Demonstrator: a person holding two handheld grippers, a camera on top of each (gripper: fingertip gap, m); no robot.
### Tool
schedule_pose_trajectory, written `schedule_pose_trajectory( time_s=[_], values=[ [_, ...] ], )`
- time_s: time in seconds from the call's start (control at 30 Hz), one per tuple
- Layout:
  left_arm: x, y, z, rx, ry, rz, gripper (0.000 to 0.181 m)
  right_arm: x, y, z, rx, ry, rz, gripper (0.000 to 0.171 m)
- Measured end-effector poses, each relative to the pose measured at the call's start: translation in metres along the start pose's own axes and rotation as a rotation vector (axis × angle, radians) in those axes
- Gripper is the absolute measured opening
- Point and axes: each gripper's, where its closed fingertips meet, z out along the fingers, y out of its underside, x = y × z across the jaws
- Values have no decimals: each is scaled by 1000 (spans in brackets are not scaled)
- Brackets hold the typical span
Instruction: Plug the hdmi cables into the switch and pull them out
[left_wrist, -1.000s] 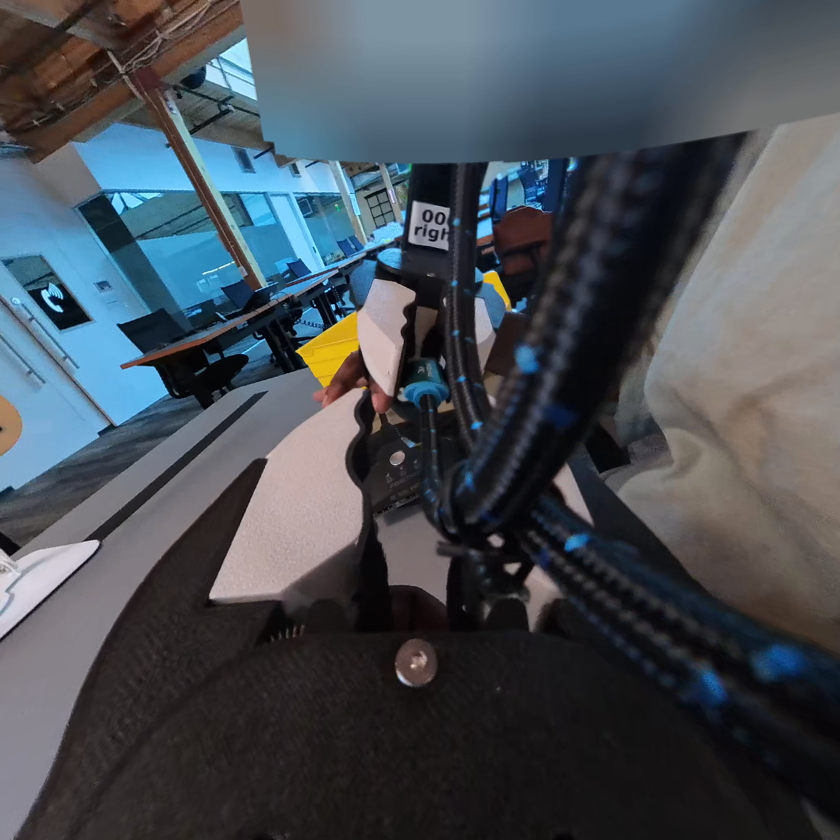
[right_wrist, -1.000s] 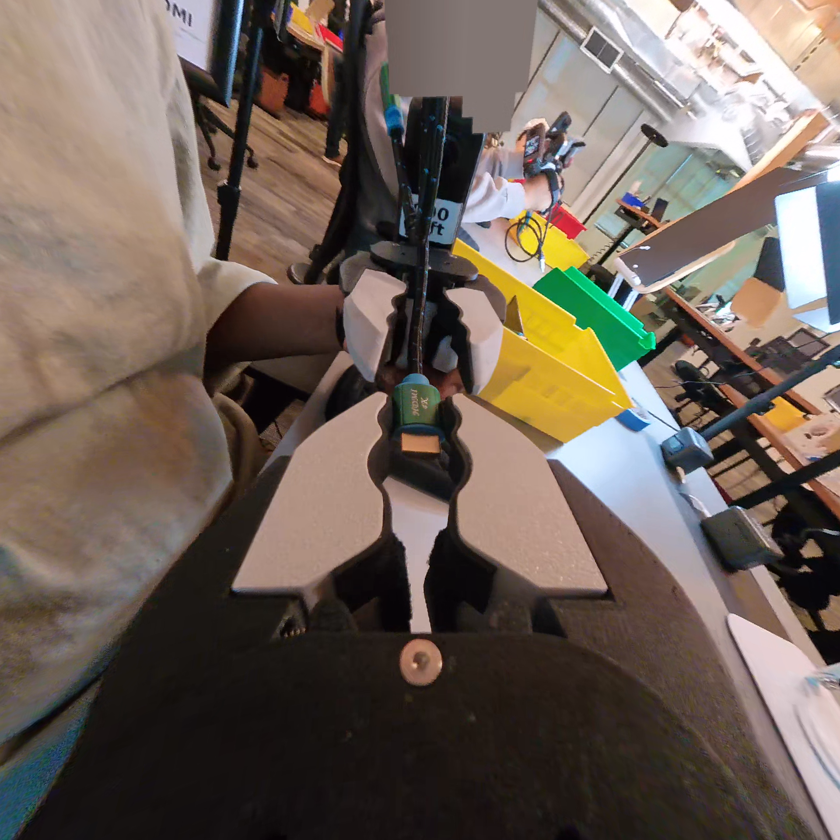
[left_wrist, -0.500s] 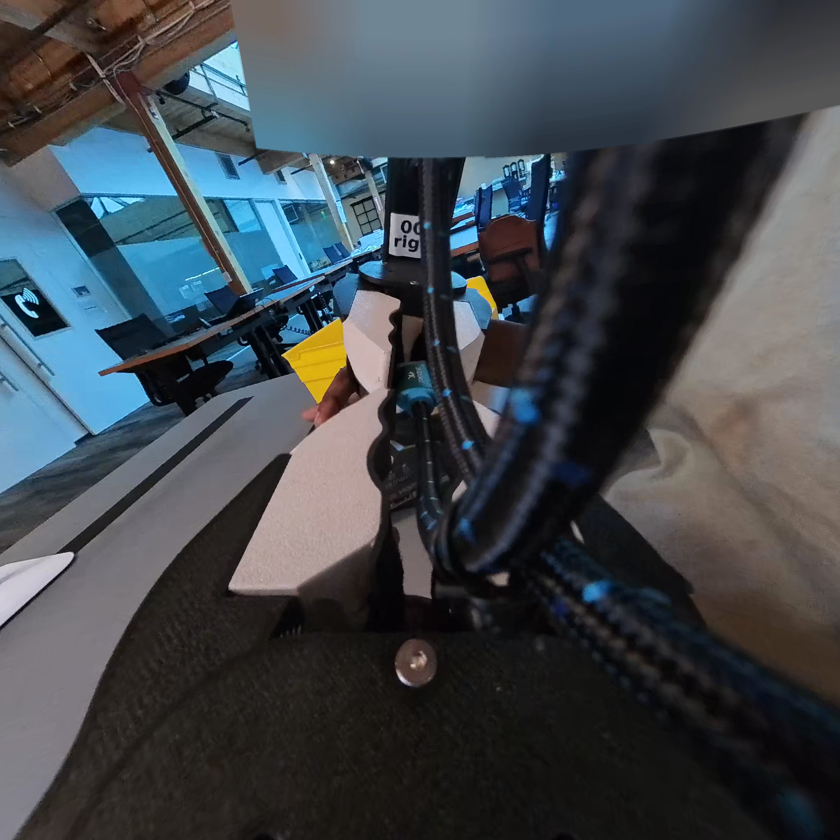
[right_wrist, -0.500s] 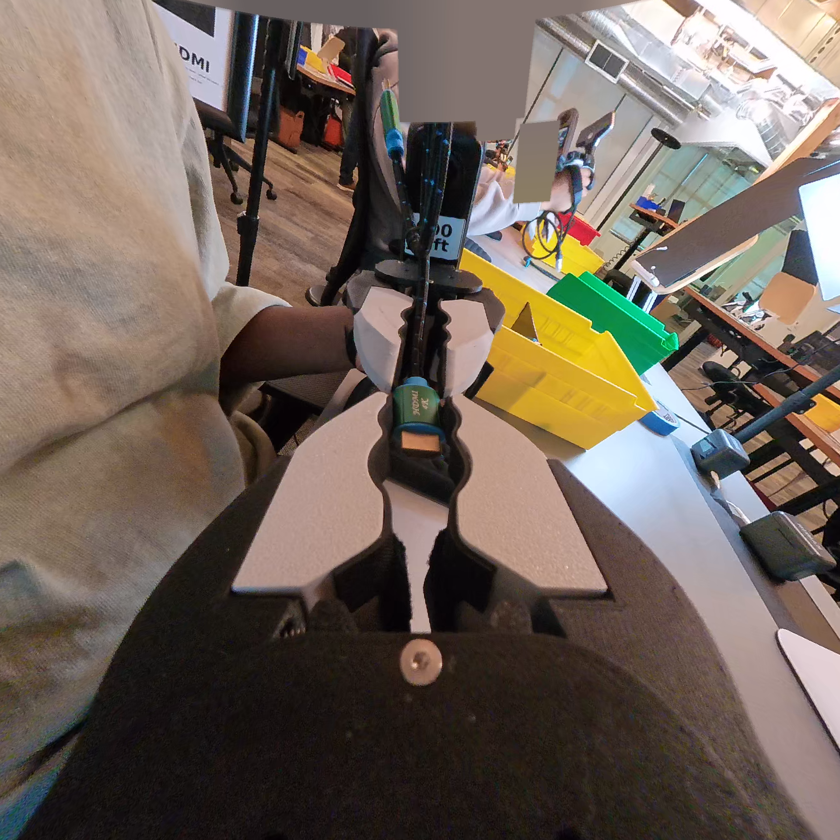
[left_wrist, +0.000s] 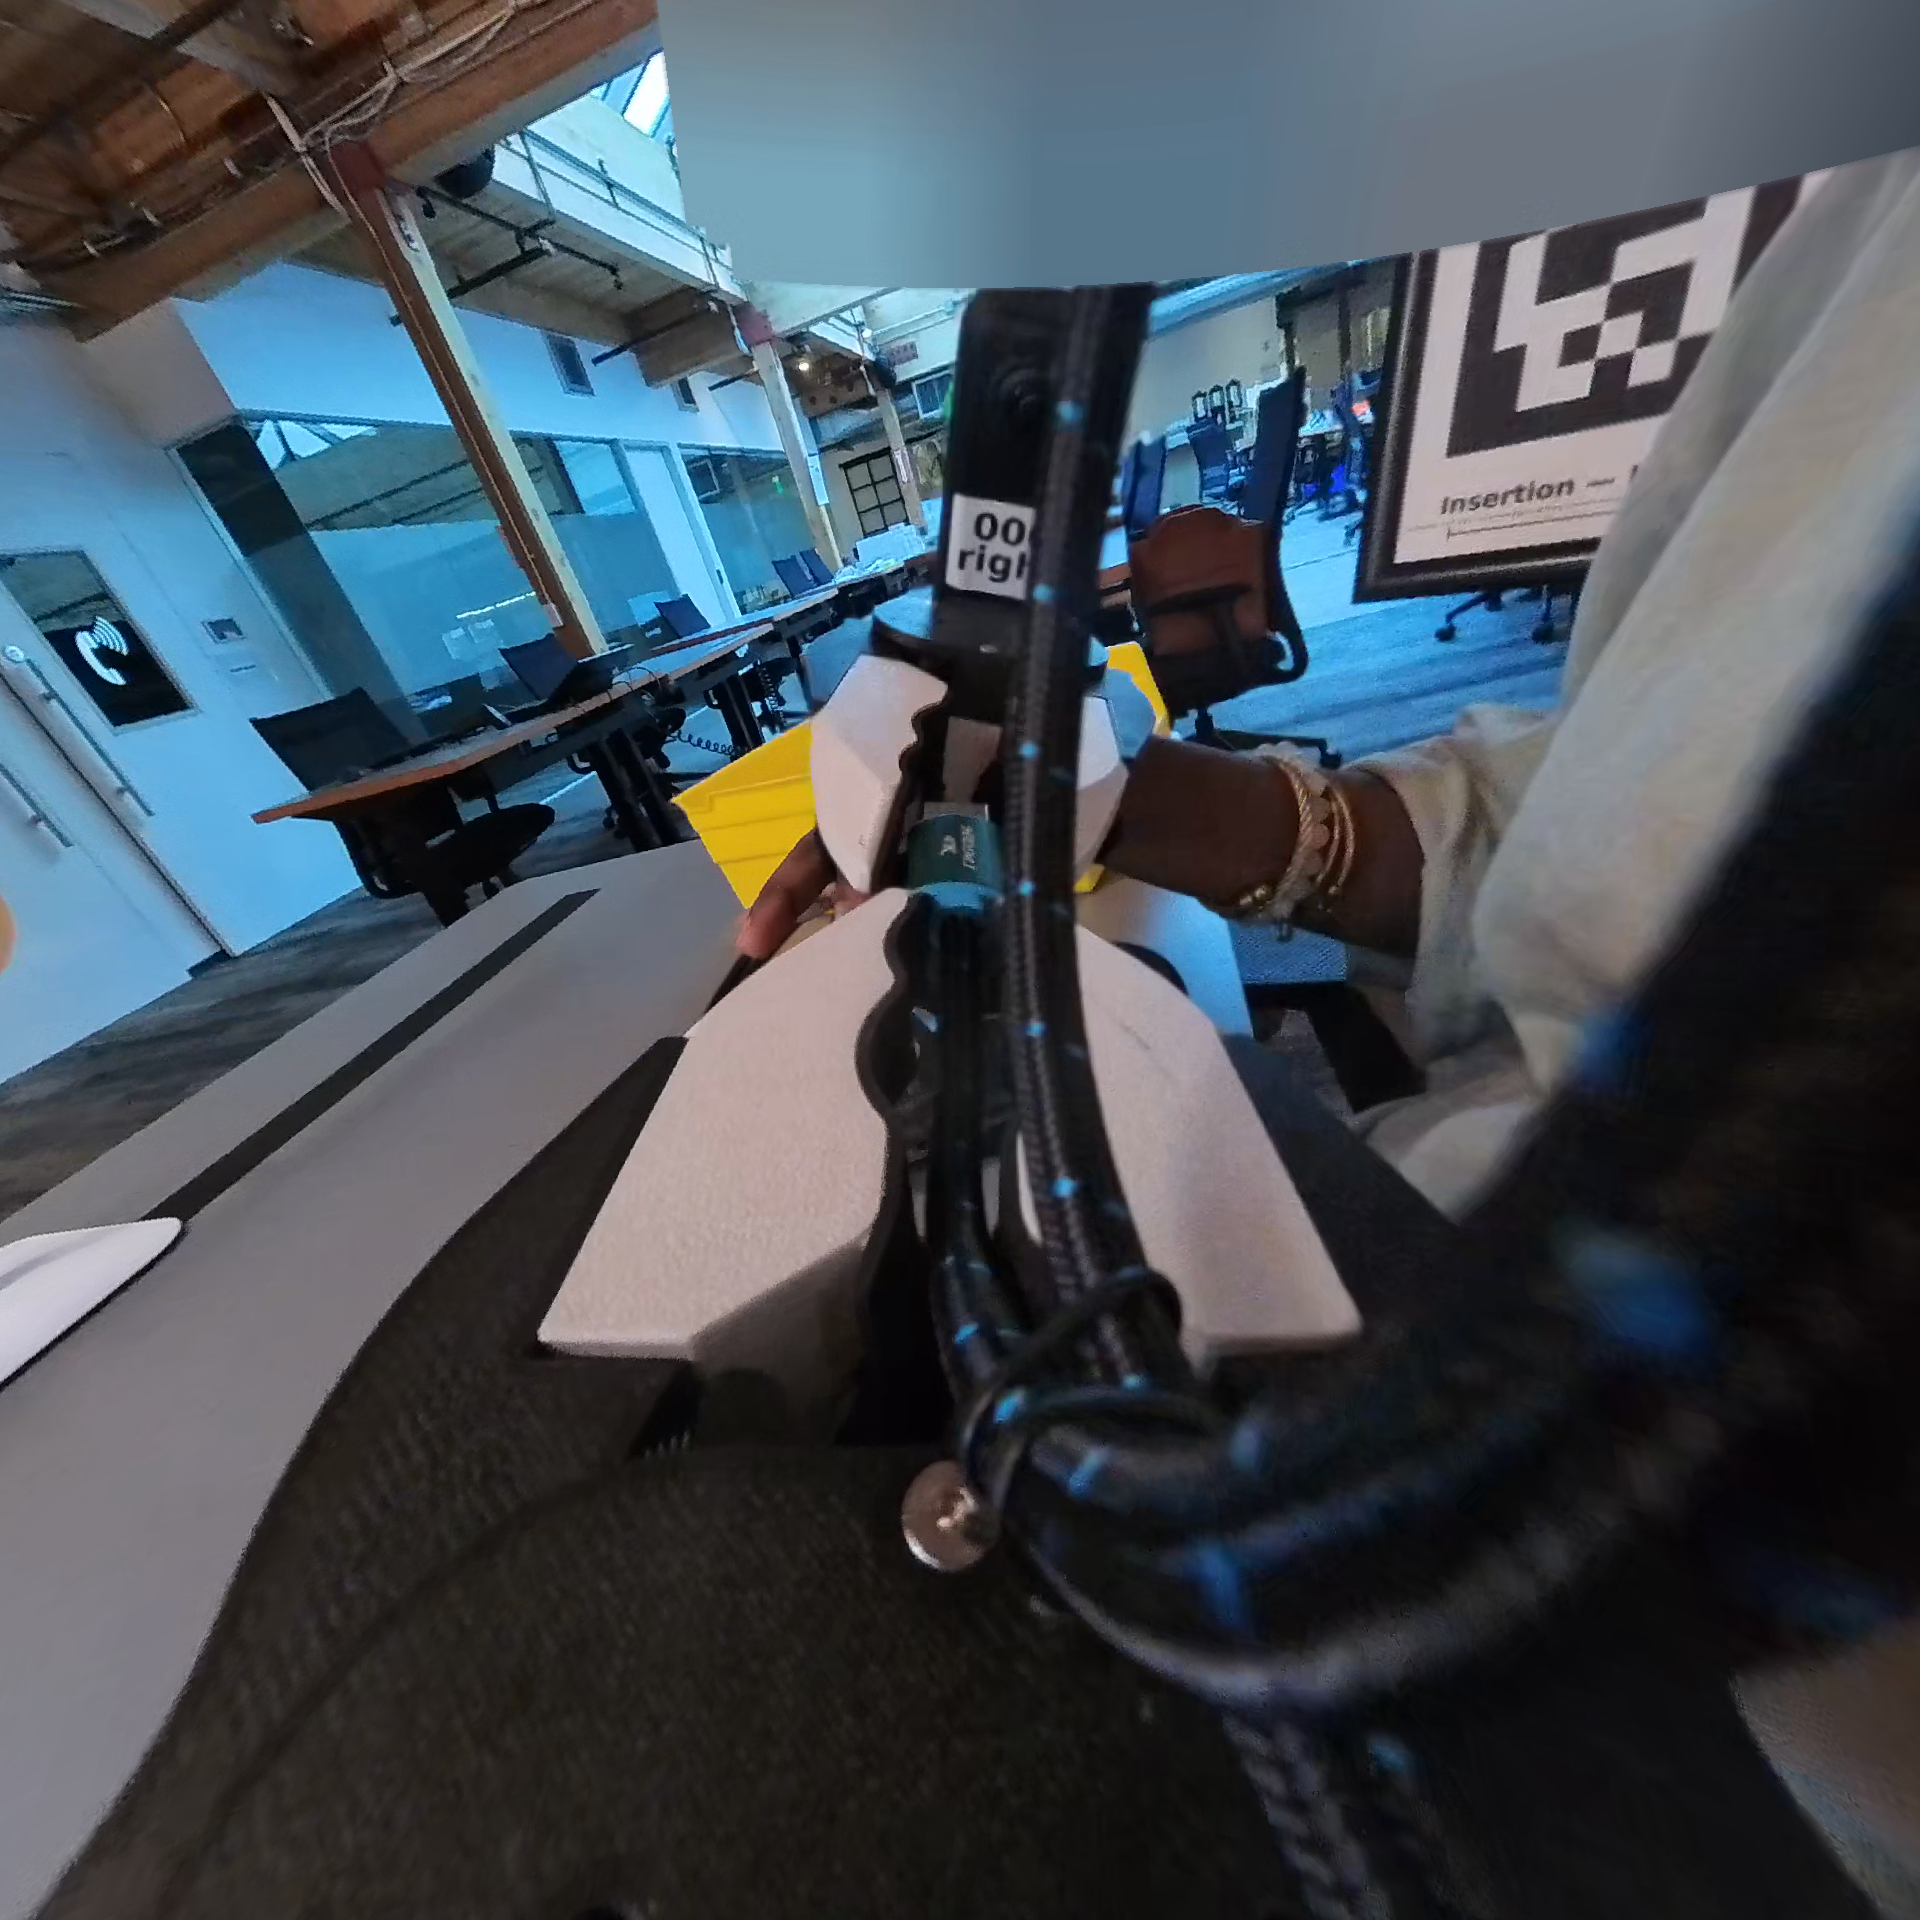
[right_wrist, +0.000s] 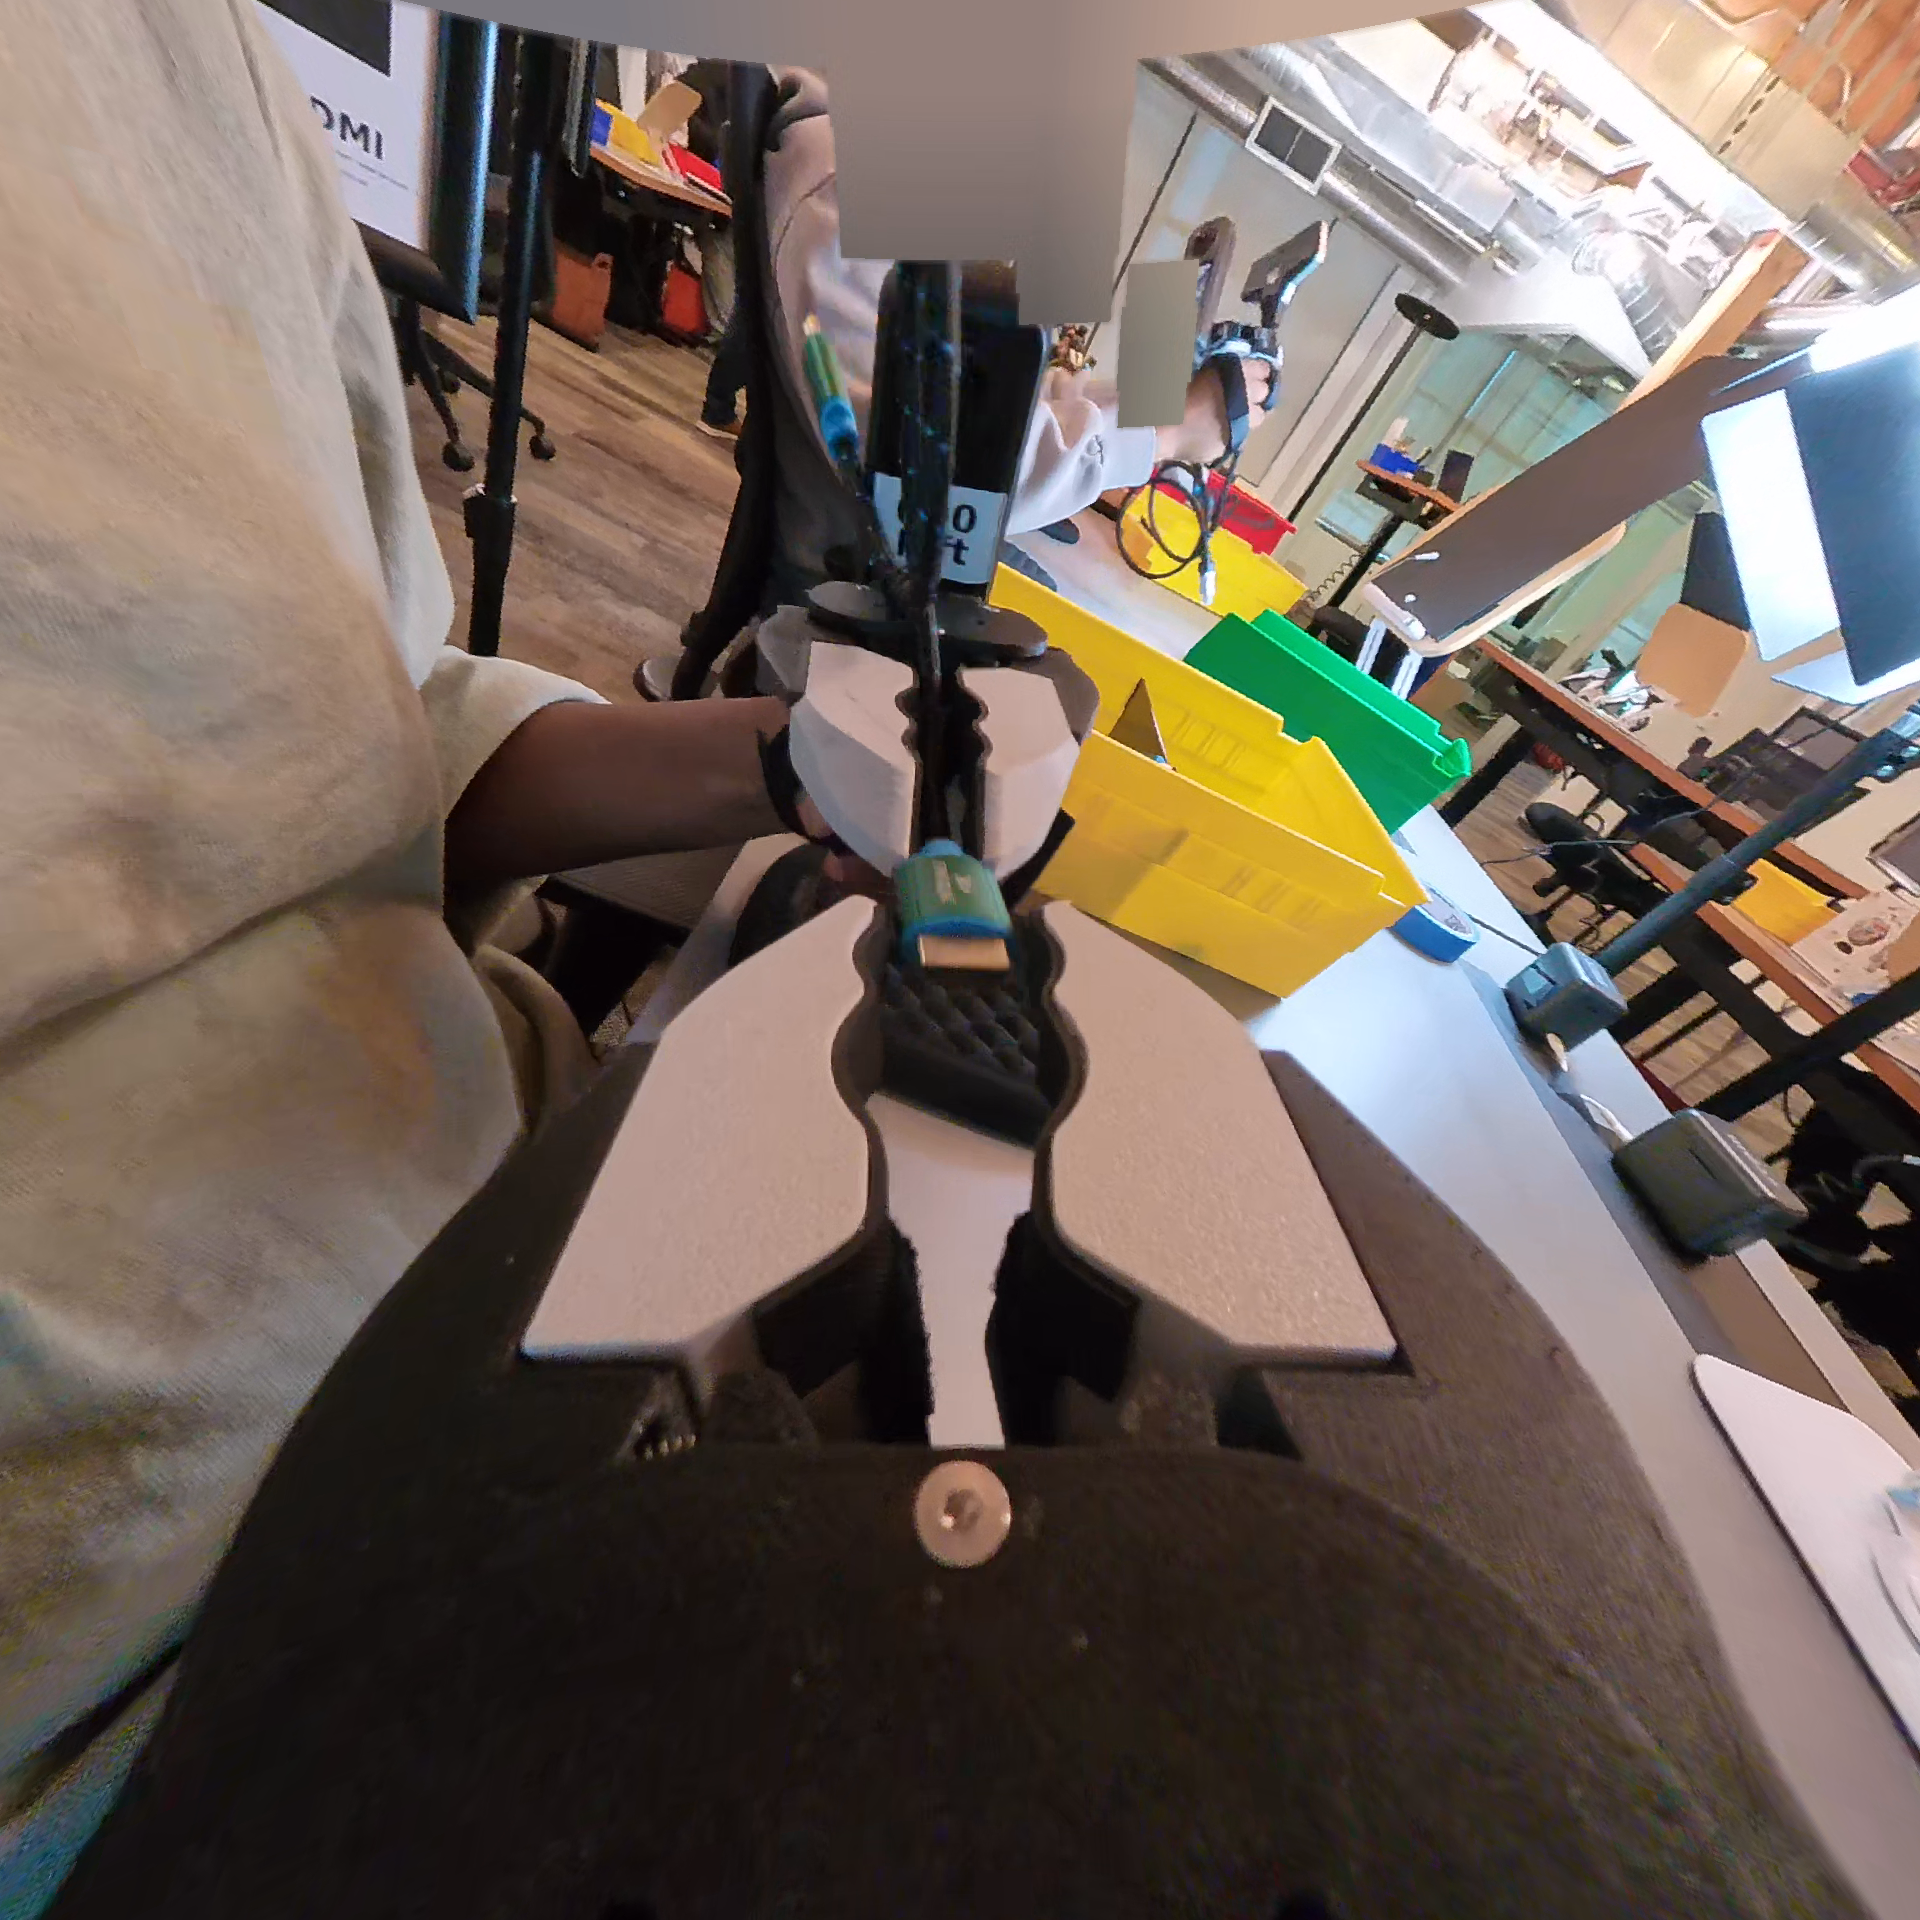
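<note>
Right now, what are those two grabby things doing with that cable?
A person holds a tool in each hand, facing each other. The right tool grips a small black HDMI switch. The left tool grips a braided cable near its green plug. The plug's metal tip sits at the switch but isn't pushed in.

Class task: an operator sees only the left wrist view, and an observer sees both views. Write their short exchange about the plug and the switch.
Operator: My left gripper grips the cable. I see the plug but no switch. Where is it?
Observer: The right gripper is shut on the black switch.
Operator: Is the plug in?
Observer: No. Its gold tip is bare, just at the switch's edge.
</note>
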Motion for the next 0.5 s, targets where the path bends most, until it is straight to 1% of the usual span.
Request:
schedule_pose_trajectory(
  time_s=[0.2, 0.37, 0.47, 0.5],
  values=[
    [1, 3, 0, -33, 10, -10, 11, -2, 3, -2, -28, -2, -44, 21],
    [4, -1, 2, -6, 19, -11, 13, -3, -1, -4, 13, -10, -44, 20],
    [9, -1, 3, -7, 53, -21, 26, -2, -2, -6, 48, -1, -25, 21],
    [6, -1, 3, -12, 33, -24, 34, -3, -2, -6, 62, -9, -13, 20]
  ],
)
